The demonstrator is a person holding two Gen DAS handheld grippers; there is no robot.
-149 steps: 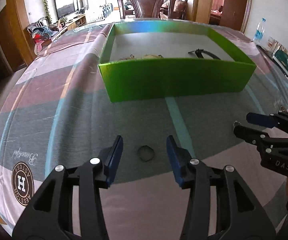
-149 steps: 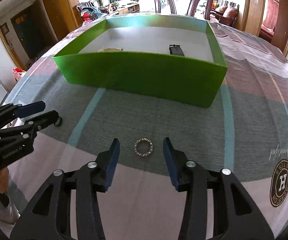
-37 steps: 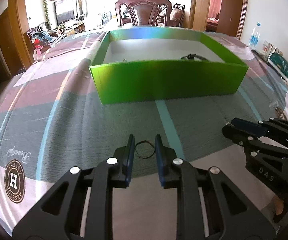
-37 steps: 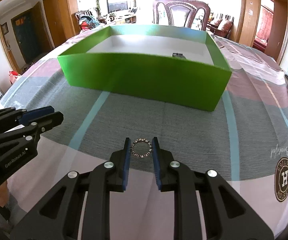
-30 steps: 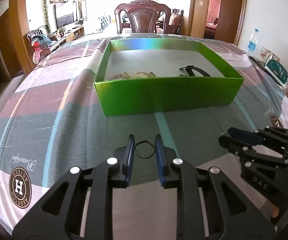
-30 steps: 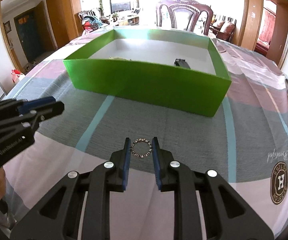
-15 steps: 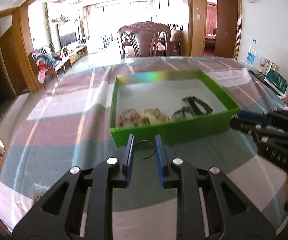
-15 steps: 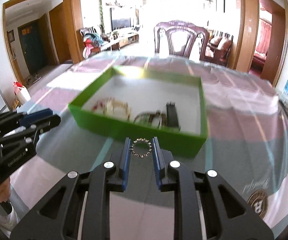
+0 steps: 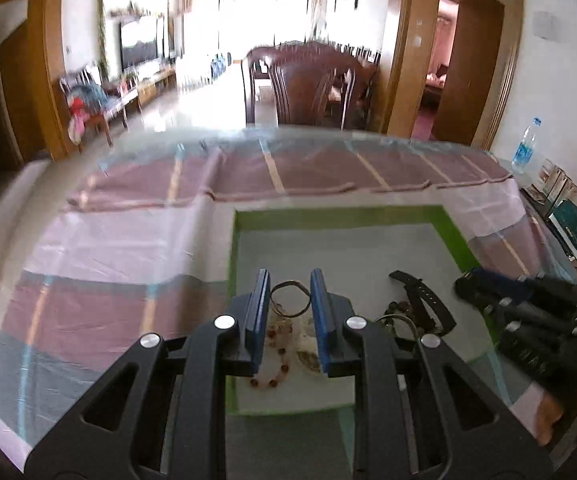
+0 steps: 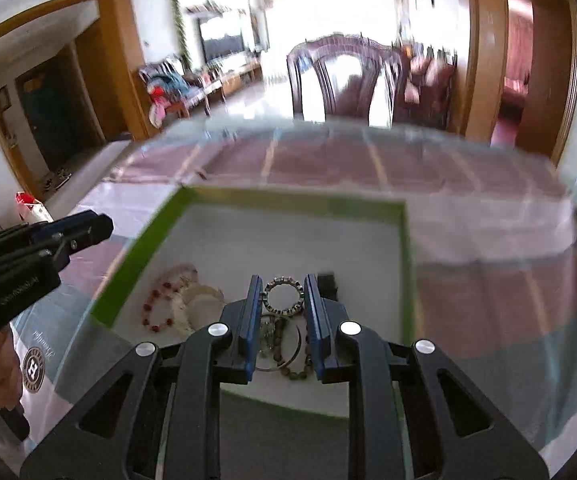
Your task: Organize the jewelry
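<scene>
Logo "H" on cloth | left tool grips thin ring | right tool grips beaded ring

Dark carved wooden chair behind the table, bright windows beyond, wooden doorframes flanking.

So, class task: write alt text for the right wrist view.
The right gripper holds a beaded ring bracelet above an open green box already containing bracelets. The left gripper shows at the left edge.
</scene>
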